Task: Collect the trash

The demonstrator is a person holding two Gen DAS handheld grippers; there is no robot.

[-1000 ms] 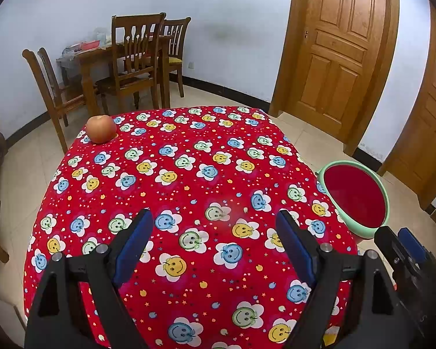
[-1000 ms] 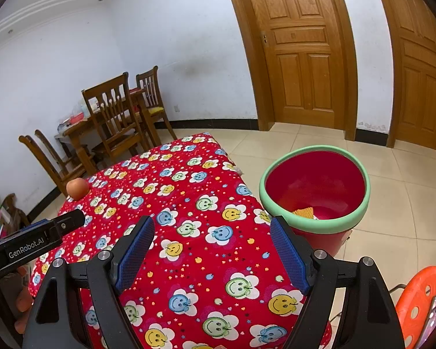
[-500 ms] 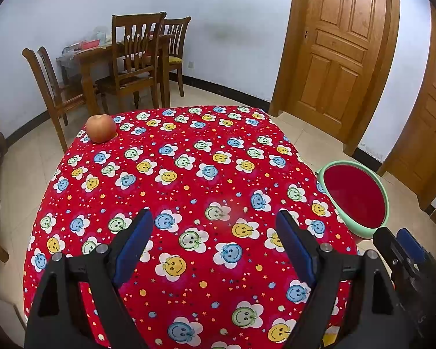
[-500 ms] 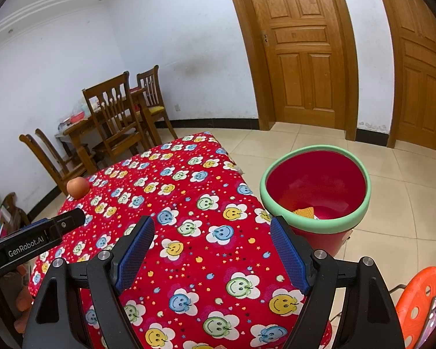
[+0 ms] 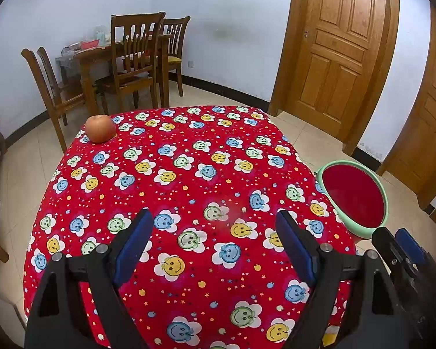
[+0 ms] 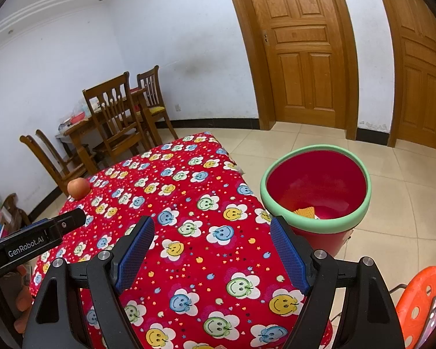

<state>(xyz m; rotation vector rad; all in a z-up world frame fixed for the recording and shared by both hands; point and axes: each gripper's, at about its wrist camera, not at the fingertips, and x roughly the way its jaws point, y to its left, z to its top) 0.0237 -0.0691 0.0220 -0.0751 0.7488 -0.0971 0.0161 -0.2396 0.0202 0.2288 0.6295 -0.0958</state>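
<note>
A red bin with a green rim [image 6: 316, 187] stands on the floor by the table's right side, also seen in the left wrist view [image 5: 353, 197]. A yellow scrap [image 6: 304, 211] lies at its bottom. My left gripper [image 5: 213, 226] hovers open over the red smiley tablecloth [image 5: 189, 174], nothing between its blue pads. My right gripper [image 6: 210, 234] is open too, over the cloth's near right part, with the bin just beyond its right finger [image 6: 287, 253]. An apple [image 5: 100, 128] rests at the table's far left corner.
A wooden dining table with chairs [image 5: 130, 58] stands at the back left. Wooden doors [image 6: 302, 46] line the far wall. An orange perforated stool [image 6: 421, 299] is at the right wrist view's lower right. Tiled floor surrounds the table.
</note>
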